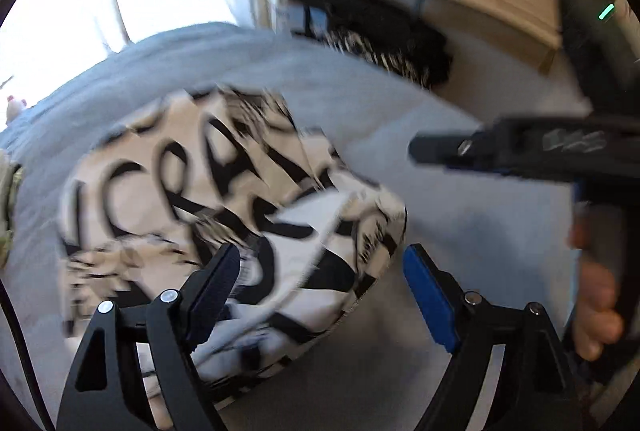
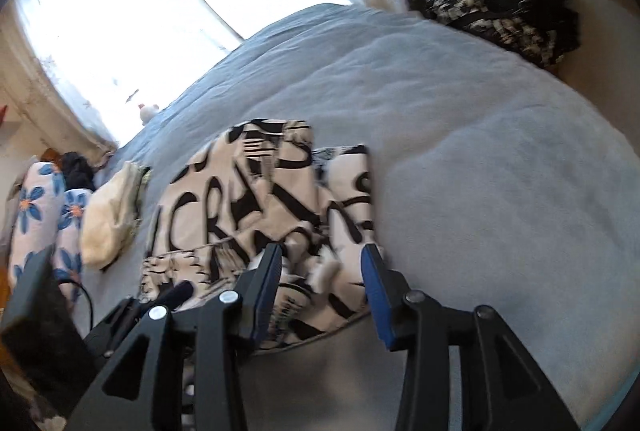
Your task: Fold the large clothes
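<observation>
Your left jaws (image 1: 320, 271) stand wide and your right jaws (image 2: 324, 271) partly apart, neither pressing the cream garment with black lettering (image 2: 256, 207), which lies folded on the grey-blue bed cover (image 2: 460, 135). A cream bundle (image 2: 108, 219) sits just beside it; dark clothes (image 2: 500, 11) lie beyond the bed.

Folded garment (image 2: 264, 199) on bed (image 2: 460, 151); pillow (image 2: 108, 219) just left; clothes pile (image 2: 500, 15) beyond bed's far edge.
</observation>
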Demonstrator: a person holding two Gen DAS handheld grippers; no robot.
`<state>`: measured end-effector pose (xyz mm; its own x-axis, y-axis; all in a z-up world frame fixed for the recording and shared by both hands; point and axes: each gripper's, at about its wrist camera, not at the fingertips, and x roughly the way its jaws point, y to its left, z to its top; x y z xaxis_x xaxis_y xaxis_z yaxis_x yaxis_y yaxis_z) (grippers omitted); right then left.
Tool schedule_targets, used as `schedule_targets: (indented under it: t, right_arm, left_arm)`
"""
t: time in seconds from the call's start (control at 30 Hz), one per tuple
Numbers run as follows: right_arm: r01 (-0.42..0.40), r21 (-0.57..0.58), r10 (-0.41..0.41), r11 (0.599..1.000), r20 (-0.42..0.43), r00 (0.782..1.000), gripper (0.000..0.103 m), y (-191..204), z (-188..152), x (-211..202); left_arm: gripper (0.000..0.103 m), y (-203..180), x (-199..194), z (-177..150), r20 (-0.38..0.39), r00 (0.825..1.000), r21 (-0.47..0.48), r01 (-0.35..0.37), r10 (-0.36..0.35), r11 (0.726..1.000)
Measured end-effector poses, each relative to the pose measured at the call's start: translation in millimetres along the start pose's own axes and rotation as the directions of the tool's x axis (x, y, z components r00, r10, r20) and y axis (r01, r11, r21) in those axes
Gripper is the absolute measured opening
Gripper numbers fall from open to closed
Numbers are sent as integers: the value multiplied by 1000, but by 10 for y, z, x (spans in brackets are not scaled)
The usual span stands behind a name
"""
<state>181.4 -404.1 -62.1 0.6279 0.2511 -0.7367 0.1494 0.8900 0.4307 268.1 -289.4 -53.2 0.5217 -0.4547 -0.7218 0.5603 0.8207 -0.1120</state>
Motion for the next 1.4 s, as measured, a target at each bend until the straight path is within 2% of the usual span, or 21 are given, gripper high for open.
schedule_targets:
  t: [0.1,0.17,0.23,0.3,0.37,0.43,0.47,0.5,0.57,0.63,0.7,0.73,0.8,0.87,1.0,1.07,1.1,1.17,1.27,1.33,1.4]
  right_arm:
    - [-94,7,95,996,-62,994,41,70,118,116]
    - [-142,12,142,990,-144,979,41,115,208,333]
    - [-138,7,137,990,-211,968,41,162,226,550]
    - [-123,12,121,992,-293,948,41,180,214,793]
    - [-126,25,126,992,-377,918,41,170,168,1035]
    - [-129,43,135,991,-432,892,41,154,106,1238]
    - [-144,44,148,989,-442,885,40,159,84,1292]
    - [-154,46,158,987,-441,884,27,164,72,1327]
    - [-160,33,159,987,-420,893,19,192,67,1353]
    - [-159,10,152,987,-363,919,14,235,95,1245]
    - [-143,-44,128,989,-250,960,13,310,166,953]
    - [-146,-73,133,987,-163,978,12,332,209,703]
    - [-146,-102,136,984,-91,986,12,326,243,488]
    - [-104,-119,91,987,-105,990,12,264,214,516]
    - [-4,-127,-24,992,-220,975,12,76,-125,1069]
    - [17,-138,-45,990,-198,979,13,49,-232,1183]
    - [21,-131,-46,991,-191,981,13,72,-226,1168]
    - [17,-123,-41,992,-193,980,18,131,-178,1114]
    - [11,-140,-36,990,-181,983,27,217,-58,975]
    - [-20,-126,-1,992,-168,986,44,209,55,889]
    - [-22,-101,9,995,-123,992,52,179,199,849]
  left_arm:
    - [83,298,-335,25,80,995,-64,-54,59,997]
    - [83,580,-457,-8,94,986,-128,-123,136,984]
    - [82,937,-514,-107,71,977,-198,-182,199,963]
    - [76,1293,-504,-228,-1,975,-286,-215,224,934]
    - [61,1616,-431,-402,-71,981,-381,-192,179,905]
    - [60,1808,-376,-538,-108,986,-437,-165,131,884]
    - [60,1867,-347,-595,-92,991,-465,-125,92,876]
    - [60,1895,-313,-628,-86,994,-480,-104,71,871]
    - [60,1884,-263,-631,-86,995,-484,-89,54,871]
    - [60,1795,-185,-573,-100,992,-467,-114,75,877]
    - [60,1664,-198,-457,-103,991,-420,-122,87,899]
    - [60,1588,-201,-406,-92,992,-395,-116,87,911]
    - [60,1488,-221,-328,-64,995,-368,-98,79,925]
    - [60,1379,-180,-280,-53,991,-329,-132,121,935]
    - [56,1146,128,-345,-109,963,-210,-263,245,942]
    - [56,1031,248,-412,-122,943,-148,-327,311,933]
    - [56,1002,255,-411,-122,938,-136,-340,325,930]
    - [57,999,208,-371,-114,945,-159,-323,308,933]
    - [59,1059,94,-308,-125,964,-212,-255,233,943]
    - [59,1153,-42,-256,-107,983,-269,-171,147,948]
    - [59,1244,-177,-201,-64,993,-323,-117,102,939]
